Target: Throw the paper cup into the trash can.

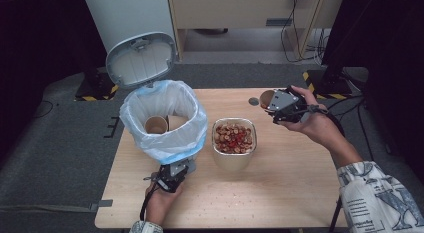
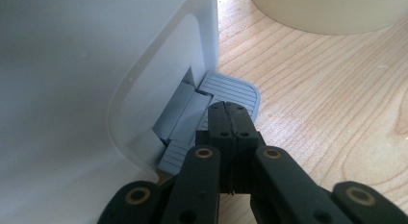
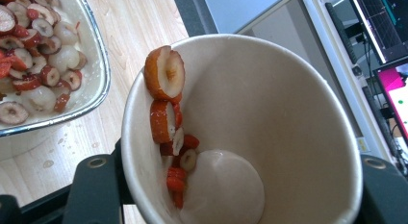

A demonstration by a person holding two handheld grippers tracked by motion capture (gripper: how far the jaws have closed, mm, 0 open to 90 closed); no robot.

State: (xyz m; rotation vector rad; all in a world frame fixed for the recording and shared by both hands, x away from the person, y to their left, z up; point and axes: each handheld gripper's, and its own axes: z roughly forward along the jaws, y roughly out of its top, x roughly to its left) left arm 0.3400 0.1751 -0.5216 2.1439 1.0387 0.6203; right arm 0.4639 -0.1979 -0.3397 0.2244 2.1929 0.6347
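At the upper right of the high view, above the far edge of the counter (image 1: 280,193), the right tongs (image 1: 274,100) are clamped on a paper cup (image 1: 266,97), tipped on its side with its mouth facing left toward the bin (image 1: 165,118). In the right gripper view a few fruit slices (image 3: 166,108) cling to the cup's inner wall up to the rim, so a jolt or a further tilt could shed them onto the counter short of the bin or the bowl (image 1: 234,138). The thin wall may also buckle under the squeeze and let the cup slip. At the lower left, the left tongs (image 1: 172,180), pressed together, push down on the bin's pedal (image 2: 231,89), which keeps the lid (image 1: 141,58) up. If that tip slides off the ribbed pedal, the lid would likely drop before the cup arrives, and two cups already lie inside.
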